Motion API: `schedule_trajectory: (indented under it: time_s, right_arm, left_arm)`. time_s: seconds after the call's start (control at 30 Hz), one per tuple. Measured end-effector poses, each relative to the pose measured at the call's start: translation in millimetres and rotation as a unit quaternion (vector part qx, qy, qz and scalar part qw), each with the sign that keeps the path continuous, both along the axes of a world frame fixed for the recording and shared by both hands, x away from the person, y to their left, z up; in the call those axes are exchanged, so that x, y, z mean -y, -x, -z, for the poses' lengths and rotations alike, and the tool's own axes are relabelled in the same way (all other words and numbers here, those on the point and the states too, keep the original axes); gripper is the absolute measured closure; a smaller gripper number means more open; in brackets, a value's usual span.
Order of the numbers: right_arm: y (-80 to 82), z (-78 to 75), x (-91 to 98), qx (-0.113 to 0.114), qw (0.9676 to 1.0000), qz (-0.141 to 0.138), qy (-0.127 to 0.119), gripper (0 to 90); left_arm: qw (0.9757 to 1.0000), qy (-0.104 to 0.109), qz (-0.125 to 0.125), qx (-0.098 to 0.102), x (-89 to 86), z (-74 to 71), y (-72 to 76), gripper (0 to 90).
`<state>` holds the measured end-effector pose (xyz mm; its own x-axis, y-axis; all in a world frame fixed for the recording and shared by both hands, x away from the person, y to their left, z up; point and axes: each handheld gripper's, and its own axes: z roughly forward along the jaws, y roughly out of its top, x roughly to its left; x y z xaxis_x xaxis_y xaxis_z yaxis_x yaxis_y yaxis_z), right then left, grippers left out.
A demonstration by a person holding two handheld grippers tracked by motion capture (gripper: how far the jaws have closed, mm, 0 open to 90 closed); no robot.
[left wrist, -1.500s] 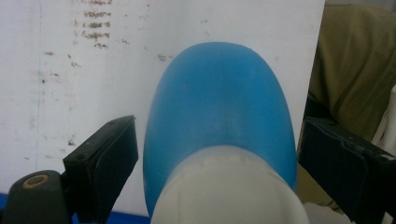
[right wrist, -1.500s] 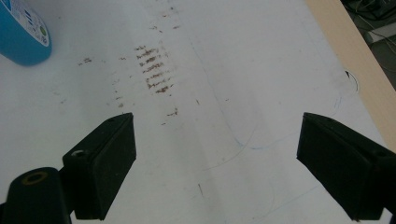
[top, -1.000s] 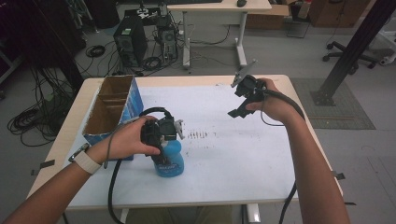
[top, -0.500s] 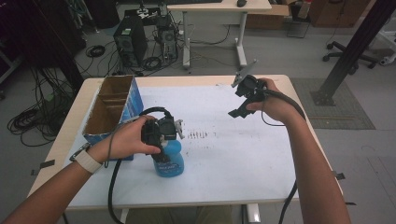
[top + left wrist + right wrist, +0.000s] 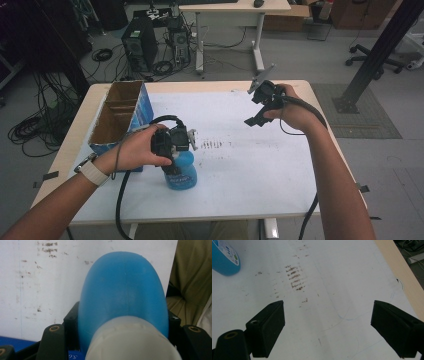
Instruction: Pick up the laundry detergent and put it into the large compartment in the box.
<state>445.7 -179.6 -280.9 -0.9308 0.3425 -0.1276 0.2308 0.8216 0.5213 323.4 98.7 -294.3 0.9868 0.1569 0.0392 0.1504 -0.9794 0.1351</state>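
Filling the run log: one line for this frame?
left gripper: shut on bottle | right gripper: open, nothing held, above table | box: left of bottle

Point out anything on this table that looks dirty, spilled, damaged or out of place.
Rows of brown smudges stain the white table cover beside the blue bottle, with fainter specks trailing away; they read as dried marks, not a fresh spill. The bottle stands upright in the left gripper. The open cardboard box looks intact.
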Motion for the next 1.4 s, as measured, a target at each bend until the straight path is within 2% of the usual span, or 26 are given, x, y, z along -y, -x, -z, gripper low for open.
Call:
schedule_trajectory:
  time_s: [0.27,0.4,0.53,1.0,1.1,1.4]
  right_arm:
    - [0.8,-0.7,-0.4,0.001,1.0,0.0,0.0,12.0]
    - [1.1,-1.4,0.0,0.001,1.0,0.001,-0.001,12.1]
    - [1.3,-1.8,-1.1,0.002,1.0,0.001,-0.001,12.0]
    - [3.3,-3.9,-3.5,0.004,1.0,-0.003,-0.001,12.0]
    - [3.7,-4.1,-3.4,0.004,1.0,-0.004,0.0,12.0]
    - [5.2,-5.5,-1.2,0.005,1.0,-0.003,-0.002,12.0]
  left_arm:
    - [1.0,0.001,0.0,-0.005,0.7,-4.3,3.7,37.7]
    - [0.9999,0.005,-0.008,-0.005,-1.7,-9.3,5.2,37.7]
    - [0.9996,0.008,-0.025,-0.01,-4.0,-14.5,5.5,37.7]
    - [0.998,0.006,-0.063,0.001,-9.3,-37.9,13.2,37.7]
    - [0.9963,0.01,-0.085,-0.012,-10.9,-45.7,13.1,37.7]
    - [0.9952,0.006,-0.097,-0.01,-11.4,-63.2,16.6,37.6]
